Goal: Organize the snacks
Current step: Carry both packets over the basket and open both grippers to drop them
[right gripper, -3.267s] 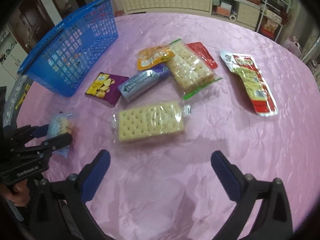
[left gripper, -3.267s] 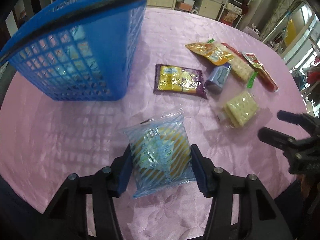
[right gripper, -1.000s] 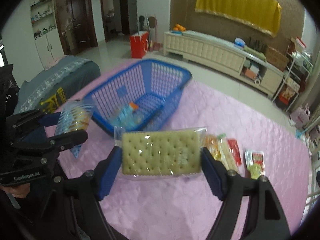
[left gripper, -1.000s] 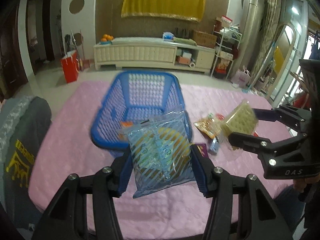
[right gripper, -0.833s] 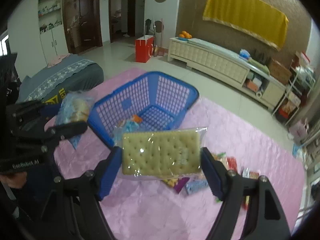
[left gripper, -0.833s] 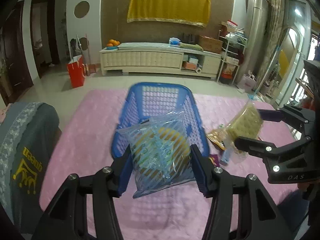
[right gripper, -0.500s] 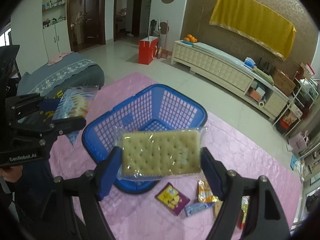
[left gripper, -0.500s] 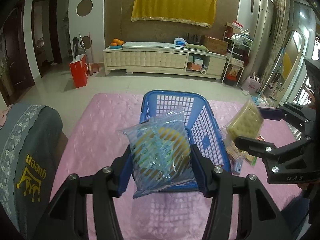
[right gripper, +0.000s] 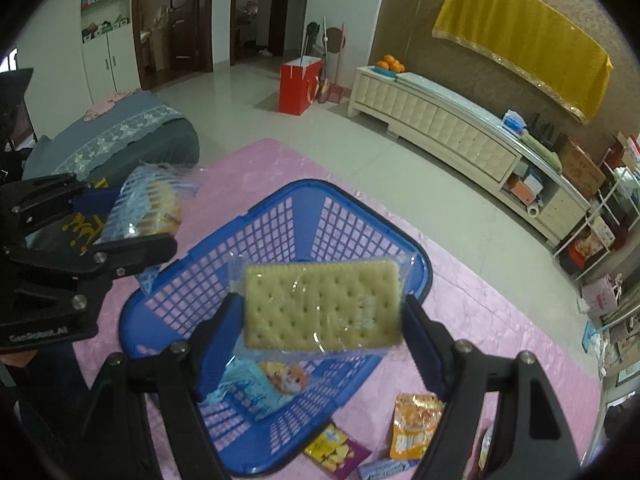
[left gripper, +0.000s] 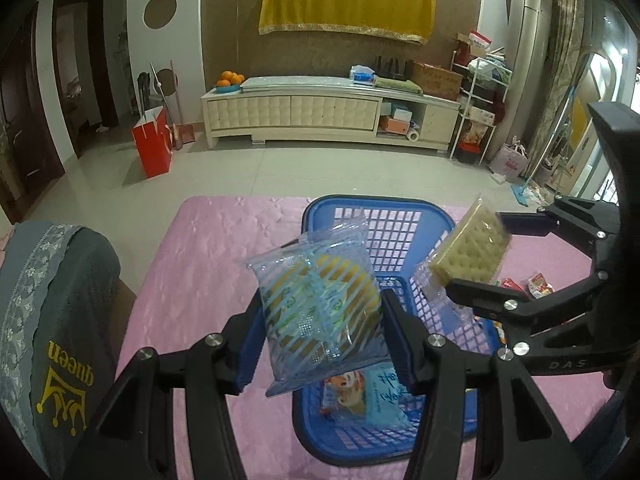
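Home living room (TV cabinet (left gripper: 332,114), doors).

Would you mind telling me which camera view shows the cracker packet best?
The right wrist view: the cracker packet faces the camera flat, filling the gap in the right claw above the blue basket. The left wrist view shows the packet only obliquely, off to the right, with a claw finger covering its lower edge.

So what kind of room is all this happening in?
Most likely a home living room. A long cream cabinet stands against a papered wall with a bowl of oranges on it, and a table with a pink cloth holds a blue basket of snacks.
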The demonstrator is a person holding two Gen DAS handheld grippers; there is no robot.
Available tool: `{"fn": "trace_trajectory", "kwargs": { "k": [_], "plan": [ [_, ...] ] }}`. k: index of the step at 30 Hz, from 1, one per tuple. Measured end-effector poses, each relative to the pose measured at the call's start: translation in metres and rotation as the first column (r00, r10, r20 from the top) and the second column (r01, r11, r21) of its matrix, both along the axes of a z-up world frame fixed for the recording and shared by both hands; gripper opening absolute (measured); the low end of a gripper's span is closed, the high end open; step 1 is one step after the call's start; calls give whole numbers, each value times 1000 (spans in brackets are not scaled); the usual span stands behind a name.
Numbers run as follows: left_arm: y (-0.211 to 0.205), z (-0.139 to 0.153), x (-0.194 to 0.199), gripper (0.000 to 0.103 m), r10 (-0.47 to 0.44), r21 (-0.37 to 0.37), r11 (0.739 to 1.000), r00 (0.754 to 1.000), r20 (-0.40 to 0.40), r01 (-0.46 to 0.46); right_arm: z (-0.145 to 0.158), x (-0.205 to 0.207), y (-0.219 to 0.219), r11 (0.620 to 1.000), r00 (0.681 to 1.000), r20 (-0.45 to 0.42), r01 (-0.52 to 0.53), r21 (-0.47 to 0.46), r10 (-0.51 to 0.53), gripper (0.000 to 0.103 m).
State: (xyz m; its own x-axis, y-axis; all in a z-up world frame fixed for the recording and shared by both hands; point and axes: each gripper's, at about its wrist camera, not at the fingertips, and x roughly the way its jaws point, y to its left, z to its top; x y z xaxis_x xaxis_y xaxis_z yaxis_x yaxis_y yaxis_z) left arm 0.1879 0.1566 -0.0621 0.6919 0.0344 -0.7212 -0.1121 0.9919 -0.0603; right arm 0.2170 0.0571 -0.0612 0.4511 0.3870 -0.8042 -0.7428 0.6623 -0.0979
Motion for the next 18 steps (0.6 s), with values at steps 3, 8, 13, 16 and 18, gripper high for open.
{"fn": "trace_trajectory", "kwargs": {
  "k": [3, 8, 13, 16, 18],
  "plan": [
    [4, -7, 5, 52, 6, -2, 1000, 1000, -10, -6, -13, 10, 4, 1000, 1000, -14, -1, -31, 1, 81],
    [6, -14, 9, 52, 11, -4, 1000, 1000, -28, -11, -31, 21, 9, 997, 1000, -15, -7, -77, 6, 81],
    [6, -17, 10, 52, 11, 1, 1000, 999, -39, -11, -38, 25, 11, 995, 1000, -19, -15, -94, 13, 82],
    [4, -16, 10, 52, 11, 1, 1000, 999, -41, -11, -40, 24, 11, 994, 1000, -20, -22, -103, 20, 85],
    [4, -17, 9, 52, 10, 0, 1000, 999, -45, -10, -43, 25, 10, 991, 1000, -3, -14, -134, 14, 88]
  ]
}}
